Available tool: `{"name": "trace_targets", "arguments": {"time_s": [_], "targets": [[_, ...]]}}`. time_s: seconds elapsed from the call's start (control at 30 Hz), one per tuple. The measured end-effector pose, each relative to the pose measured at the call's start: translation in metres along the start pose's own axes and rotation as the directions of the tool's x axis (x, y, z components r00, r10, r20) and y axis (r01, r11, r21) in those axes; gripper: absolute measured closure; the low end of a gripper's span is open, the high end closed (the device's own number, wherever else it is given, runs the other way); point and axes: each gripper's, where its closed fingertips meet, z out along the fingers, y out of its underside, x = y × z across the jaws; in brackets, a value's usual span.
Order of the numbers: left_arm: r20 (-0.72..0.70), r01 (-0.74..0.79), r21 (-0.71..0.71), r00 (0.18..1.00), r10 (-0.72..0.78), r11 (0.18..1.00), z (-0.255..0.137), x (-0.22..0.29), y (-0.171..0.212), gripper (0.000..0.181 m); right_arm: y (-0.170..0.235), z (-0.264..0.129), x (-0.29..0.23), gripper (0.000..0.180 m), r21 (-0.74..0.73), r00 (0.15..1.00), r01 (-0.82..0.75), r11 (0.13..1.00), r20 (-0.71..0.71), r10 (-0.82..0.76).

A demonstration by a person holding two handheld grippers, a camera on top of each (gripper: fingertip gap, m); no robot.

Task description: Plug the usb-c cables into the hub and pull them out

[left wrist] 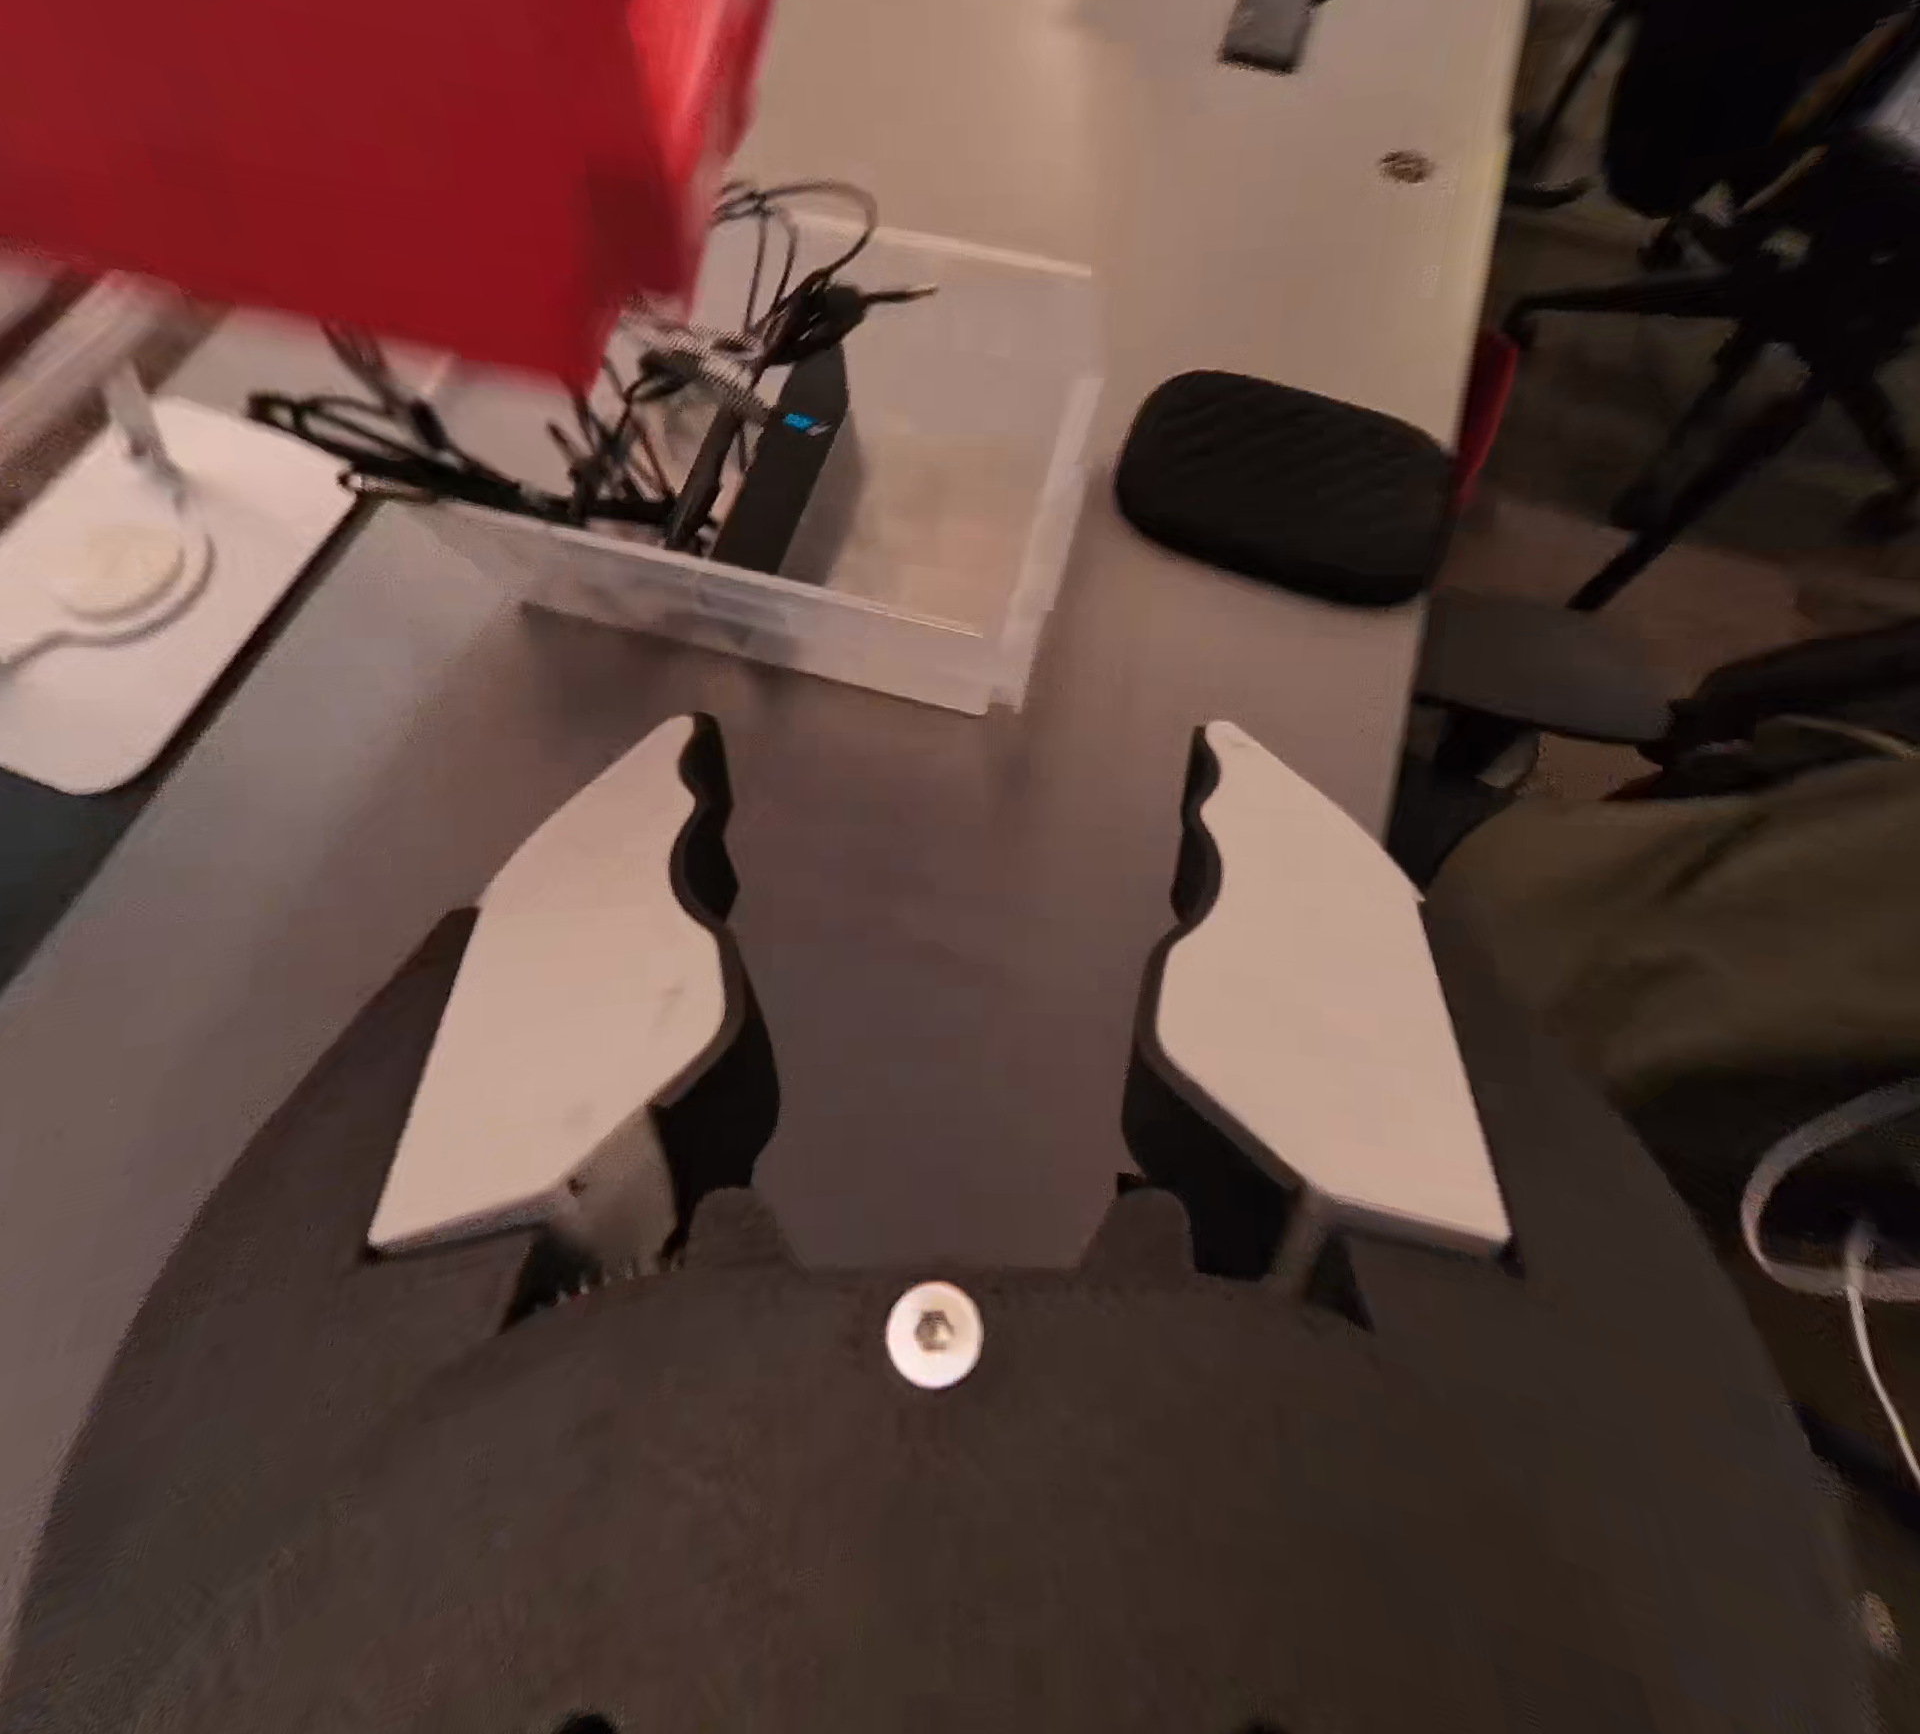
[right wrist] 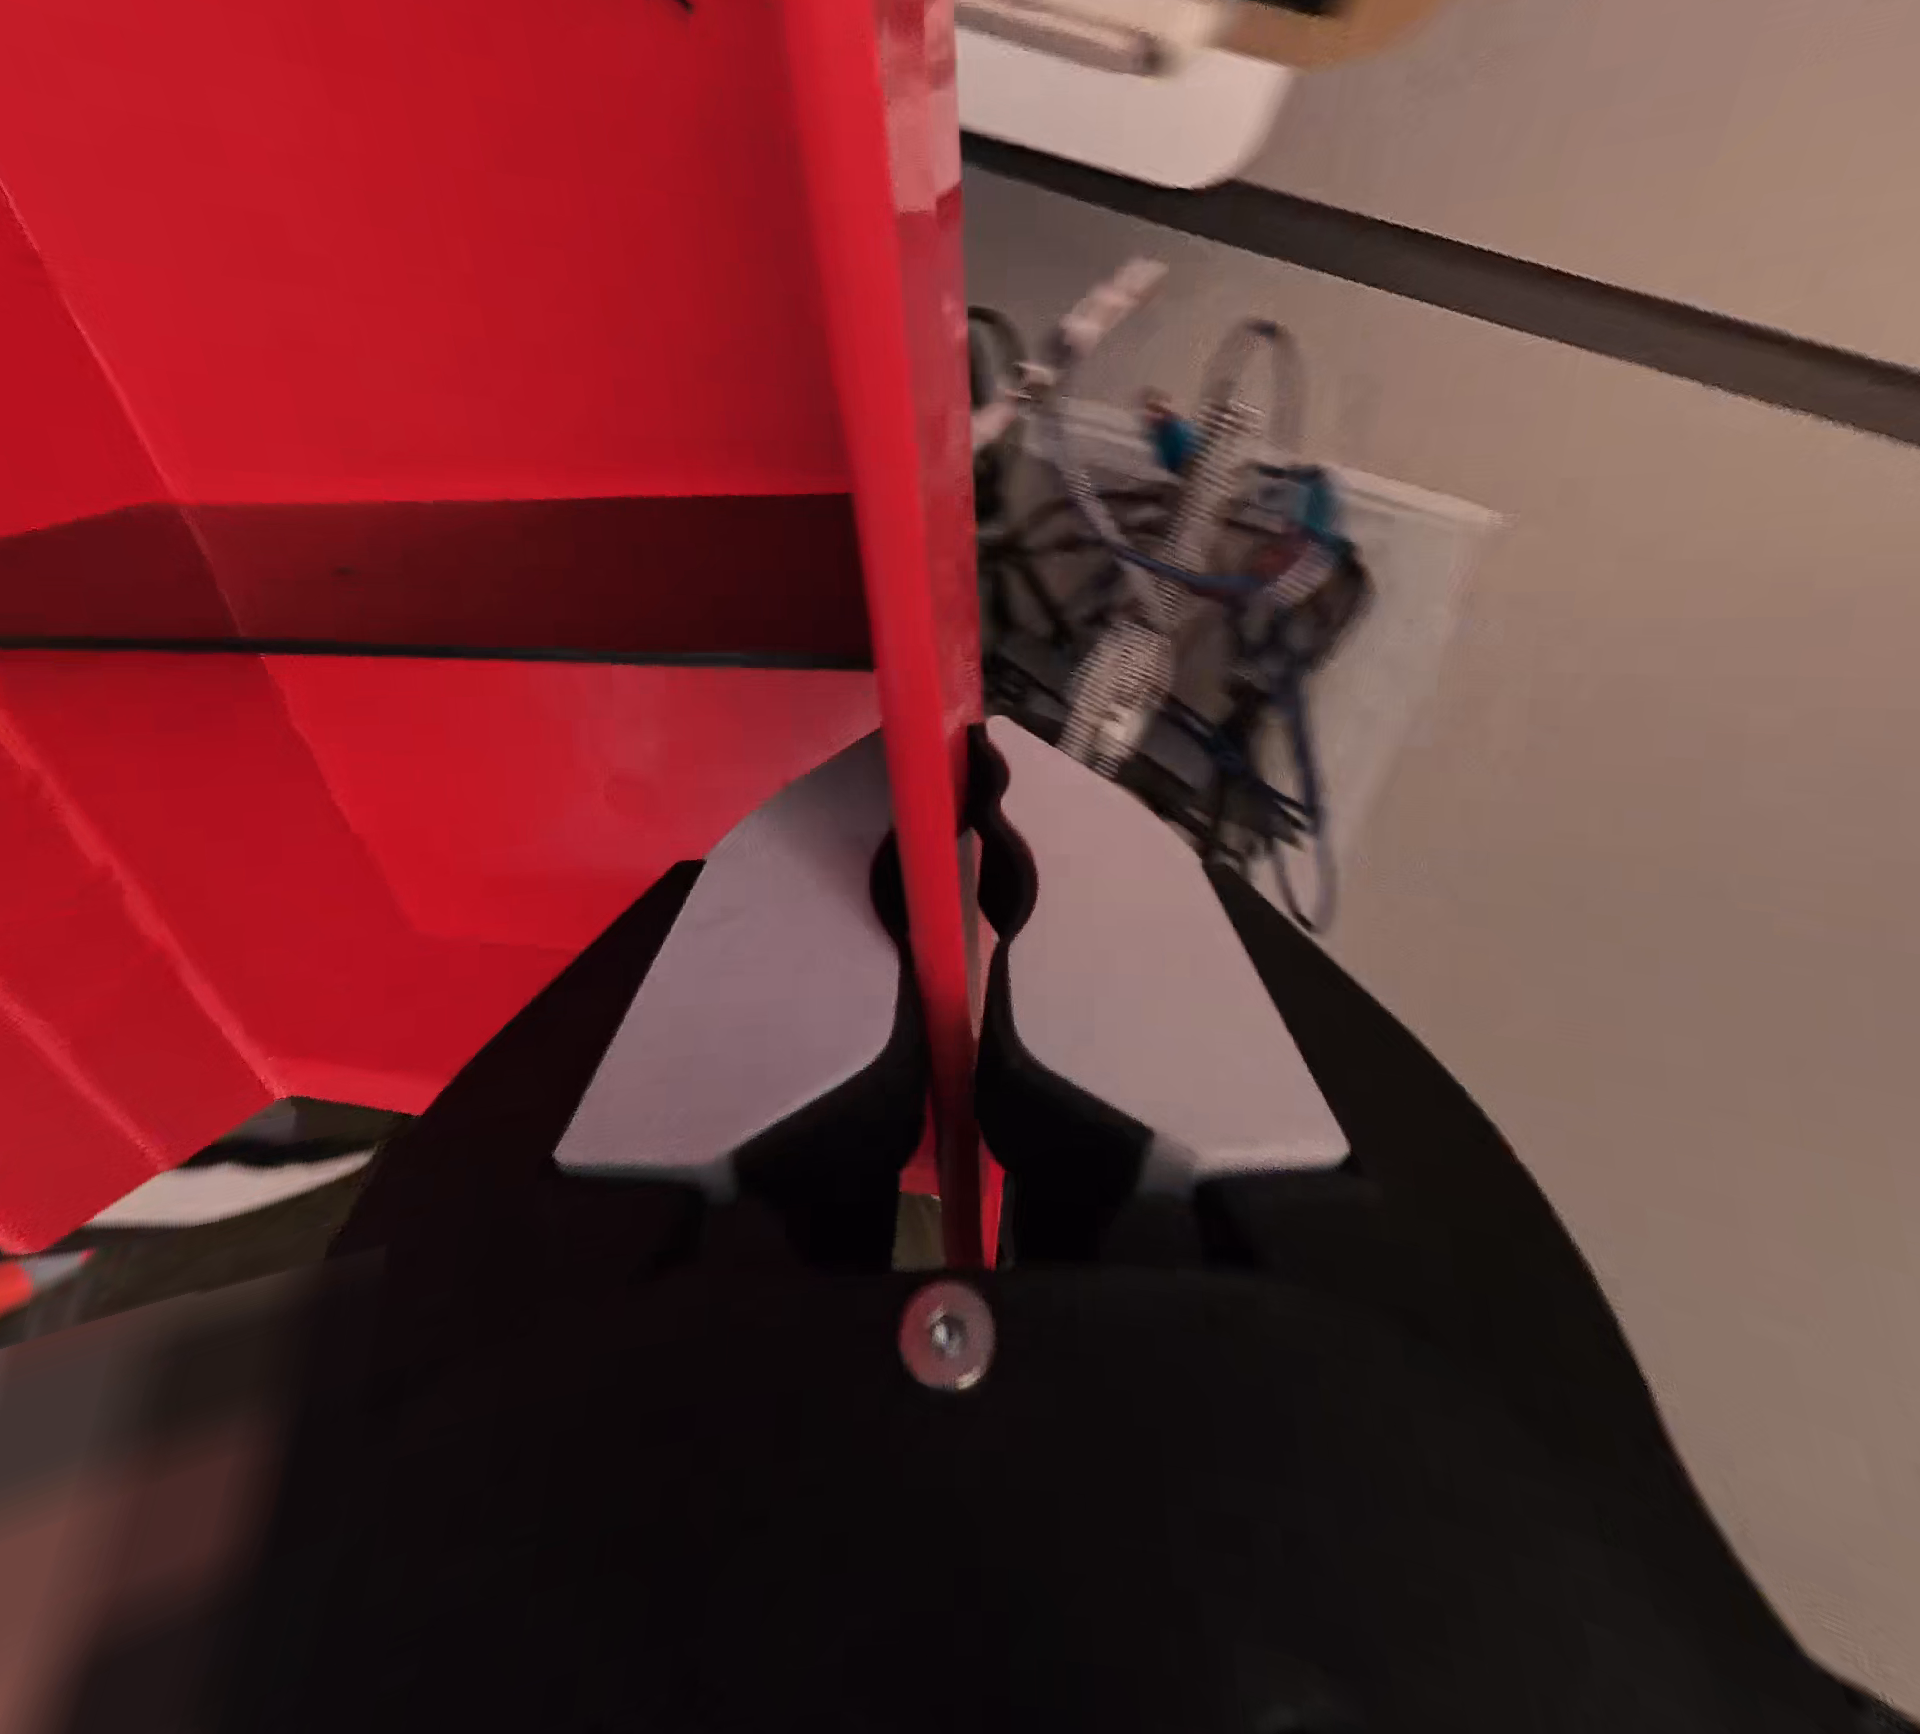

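My right gripper is shut on the thin rim of a red plastic bin, which fills the left of the right wrist view and hangs tilted. The same red bin shows blurred at the upper left of the left wrist view, above the table. My left gripper is open and empty above the dark table. Ahead of it a clear plastic box holds a tangle of black cables and a black hub-like block. The cable tangle also shows in the right wrist view beside the bin.
A black padded wrist rest lies right of the clear box near the table edge. A white stand base sits at the left. Black chairs stand beyond the right edge. A white appliance is behind the bin.
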Motion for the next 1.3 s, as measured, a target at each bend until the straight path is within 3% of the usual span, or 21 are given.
{"name": "trace_targets", "arguments": {"time_s": [0.17, 0.27, 0.37, 0.47, 0.6, 0.73, 0.83, 0.87, 1.07, 1.2, 1.3], "targets": [[0.142, 0.301, -0.03, 0.945, -0.294, 0.953, 0.1, -0.083, 0.005, 0.082, 0.059, -0.073, 0.137, 0.175, 0.145, 0.962, -0.24, 0.96, -0.096, 0.255], [0.034, 0.448, -0.058, 0.894, -0.447, 0.892, 0.154, -0.091, 0.02, 0.08, 0.108, -0.093, 0.205, 0.175, 0.206, 0.907, -0.362, 0.909, -0.147, 0.395], [-0.091, 0.521, -0.098, 0.844, -0.529, 0.848, 0.181, -0.073, 0.024, 0.084, 0.158, -0.091, 0.257, 0.175, 0.226, 0.851, -0.456, 0.861, -0.173, 0.496], [0.045, 0.452, -0.178, 0.891, -0.452, 0.874, 0.201, -0.082, 0.046, 0.082, 0.2, -0.073, 0.295, 0.176, 0.224, 0.797, -0.538, 0.813, -0.178, 0.577], [0.036, 0.47, -0.244, 0.878, -0.477, 0.848, 0.216, -0.082, 0.063, 0.081, 0.241, -0.038, 0.323, 0.176, 0.175, 0.755, -0.609, 0.774, -0.172, 0.633], [-0.046, 0.496, -0.34, 0.84, -0.541, 0.799, 0.211, -0.083, 0.075, 0.081, 0.268, -0.007, 0.338, 0.176, 0.105, 0.739, -0.635, 0.765, -0.207, 0.641], [-0.198, 0.508, -0.409, 0.762, -0.617, 0.758, 0.196, -0.073, 0.073, 0.132, 0.279, 0.016, 0.34, 0.175, 0.04, 0.749, -0.627, 0.778, -0.241, 0.617], [-0.198, 0.488, -0.426, 0.772, -0.604, 0.762, 0.189, -0.078, 0.077, 0.136, 0.281, 0.024, 0.338, 0.175, 0.018, 0.757, -0.62, 0.784, -0.248, 0.604], [0.028, 0.545, -0.387, 0.813, -0.581, 0.744, 0.124, -0.157, 0.114, 0.168, 0.27, 0.073, 0.315, 0.176, -0.083, 0.83, -0.541, 0.837, -0.215, 0.515], [0.196, 0.645, -0.32, 0.762, -0.617, 0.694, 0.07, -0.211, 0.153, 0.168, 0.259, 0.1, 0.297, 0.176, -0.133, 0.878, -0.467, 0.874, -0.192, 0.439], [0.234, 0.684, -0.305, 0.728, -0.644, 0.663, 0.024, -0.226, 0.184, 0.165, 0.25, 0.112, 0.291, 0.175, -0.129, 0.898, -0.42, 0.898, -0.206, 0.39]]}}
